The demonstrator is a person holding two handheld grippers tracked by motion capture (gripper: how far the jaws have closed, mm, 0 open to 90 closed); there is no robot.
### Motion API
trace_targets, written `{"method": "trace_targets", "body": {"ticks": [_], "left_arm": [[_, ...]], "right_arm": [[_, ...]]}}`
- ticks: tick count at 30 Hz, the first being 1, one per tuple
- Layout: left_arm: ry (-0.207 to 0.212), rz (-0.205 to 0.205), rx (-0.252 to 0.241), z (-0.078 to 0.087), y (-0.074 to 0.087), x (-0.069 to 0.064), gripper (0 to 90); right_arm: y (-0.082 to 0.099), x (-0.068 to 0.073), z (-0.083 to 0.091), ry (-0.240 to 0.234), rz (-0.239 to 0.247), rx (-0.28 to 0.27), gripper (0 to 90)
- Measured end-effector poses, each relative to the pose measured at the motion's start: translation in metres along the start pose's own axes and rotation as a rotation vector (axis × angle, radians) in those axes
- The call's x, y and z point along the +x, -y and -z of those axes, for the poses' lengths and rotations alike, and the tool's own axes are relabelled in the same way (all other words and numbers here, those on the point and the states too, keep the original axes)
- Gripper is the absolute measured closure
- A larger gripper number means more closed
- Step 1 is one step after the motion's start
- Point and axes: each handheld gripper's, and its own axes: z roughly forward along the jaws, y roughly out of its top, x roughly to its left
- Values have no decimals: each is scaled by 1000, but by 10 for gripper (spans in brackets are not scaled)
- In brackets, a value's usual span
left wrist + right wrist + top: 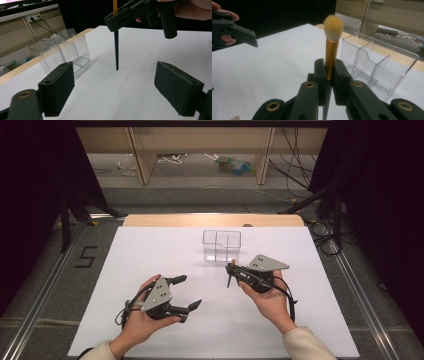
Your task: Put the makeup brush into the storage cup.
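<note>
while the right gripper [329,82] has its jaws clamped on the gold ferrule of the makeup brush [331,45], the brush stands upright with its pale bristles up and its thin dark handle pointing down, held in the air just on the near side of the clear organizer [221,246], which sits on the white table [150,250]. the left gripper [189,292] is well off to the near left of the organizer, jaws spread wide with nothing between them, so the work seems to rest with the right hand alone. the step looks to be dropping the brush handle-first into one of the organizer's compartments. to do it well, i'd say the handle tip needs to rise above the organizer's rim before it travels across, or it may knock the light plastic box and slide it. keeping the brush plumb matters, since the dividers leave narrow slots. once the tip is over a chosen compartment, a slow lowering until the handle is well inside, then a gentle release, should keep the brush from tipping out. the left gripper could steady the organizer's wall if it starts to shift.
</note>
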Motion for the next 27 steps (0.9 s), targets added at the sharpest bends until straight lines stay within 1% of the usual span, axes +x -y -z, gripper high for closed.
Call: {"method": "trace_targets", "body": {"ticks": [1, 2, 4, 5, 6, 7, 9, 10, 12, 13, 14, 15, 17, 20, 21, 24, 27], "left_arm": [[-1, 3, 0, 2, 1, 0, 159], [-6, 7, 1, 5, 2, 1, 159], [-10, 12, 0, 10, 3, 1, 159], [-11, 20, -1, 12, 4, 0, 159], [-14, 17, -3, 14, 4, 0, 159], [-18, 20, -3, 18, 5, 0, 158], [-23, 21, 1, 23, 7, 1, 155], [-25, 24, 3, 25, 8, 1, 154], [-35, 29, 4, 29, 10, 2, 149], [-43, 22, 2, 32, 11, 3, 149], [-49, 25, -1, 34, 12, 4, 147], [-55, 26, -1, 36, 12, 5, 143], [-64, 34, -9, 39, 13, 6, 137], [-78, 41, -17, 43, 14, 9, 129], [-80, 43, -21, 44, 15, 9, 127], [-80, 50, -36, 47, 16, 11, 122], [-87, 60, -38, 50, 17, 12, 120]], "right_arm": [[0, 0, -1, 7, 1, -12, 839], [0, 0, -1, 0, -2, -10, 839], [0, -1, -1, 2, 0, -7, 839], [0, -1, -1, 4, -2, -5, 839], [0, -1, -1, 10, -2, -13, 839], [-1, -2, -1, 5, 0, -5, 839], [-1, -2, -1, 11, -4, -11, 839], [-1, -2, -1, 7, -8, -9, 839], [-2, -3, -1, 7, -9, -3, 839], [-2, -3, -2, 5, -12, -15, 839], [-2, -4, -1, 13, -4, -10, 839], [-2, -4, -2, 15, -9, -16, 839], [-3, -5, -1, 20, -5, -12, 839], [-3, -6, -2, 19, -14, -12, 839], [-3, -7, -3, 13, -16, -23, 839], [-4, -8, -1, 24, -10, -19, 839], [-5, -9, -1, 29, -17, -25, 839]]}}
